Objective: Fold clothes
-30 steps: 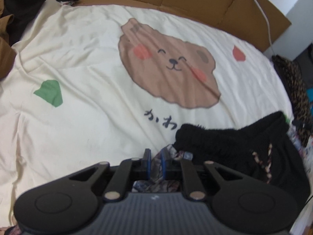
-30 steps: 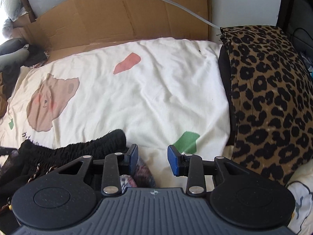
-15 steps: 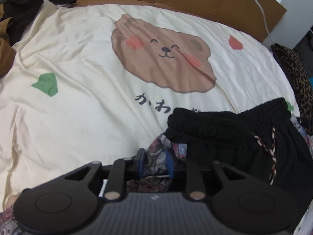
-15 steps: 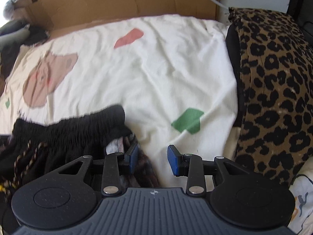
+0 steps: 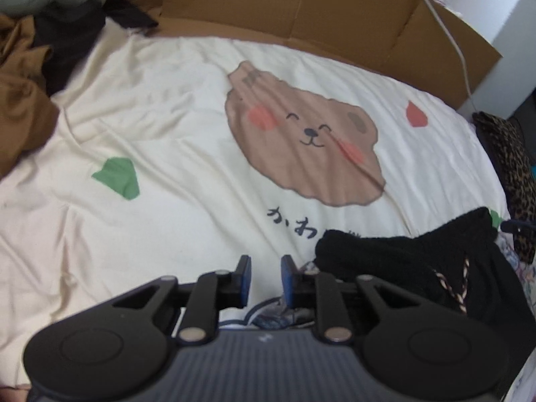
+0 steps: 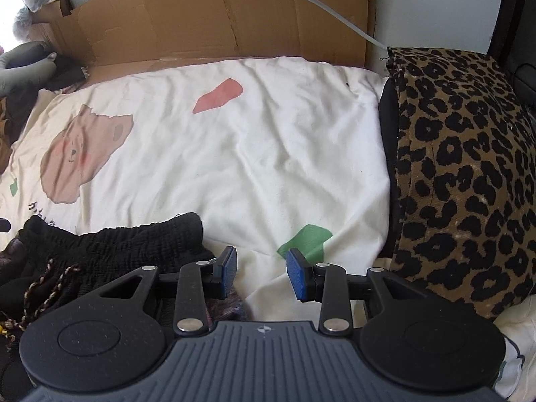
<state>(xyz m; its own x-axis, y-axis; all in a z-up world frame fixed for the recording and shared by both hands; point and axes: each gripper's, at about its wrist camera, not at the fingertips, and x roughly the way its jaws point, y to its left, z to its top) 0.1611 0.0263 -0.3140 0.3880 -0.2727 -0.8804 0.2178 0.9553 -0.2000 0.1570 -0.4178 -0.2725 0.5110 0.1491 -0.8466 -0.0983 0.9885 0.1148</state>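
- A bed fills the room's middle, spread with a cream sheet [image 5: 160,140] printed with a smiling brown bear [image 5: 301,140], dark lettering below it, and green and red patches.
- Flattened cardboard [image 6: 214,16] stands along the far edge; a white cable [image 6: 311,3] runs across it.
- A leopard-print cloth [image 6: 462,167], plush-looking, lies heaped at the bed's right side; brown and dark clothes [image 5: 23,100] are piled at the left.
- The black shorts [image 6: 114,251] lie at the near edge of the bed, between the two grippers. The gathered, ribbed waistband faces the bear and runs left to right across the bed.
- A braided cord [image 5: 464,283], black and tan, trails over the shorts' front.
- A floral patterned fabric [image 5: 281,315] peeks out under the shorts.
- The left gripper [image 5: 265,279] has its blue pads a little apart with nothing between them, just left of the waistband.
- The right gripper [image 6: 261,274] is spread wide and empty, its left finger beside the waistband's end, over bare sheet.
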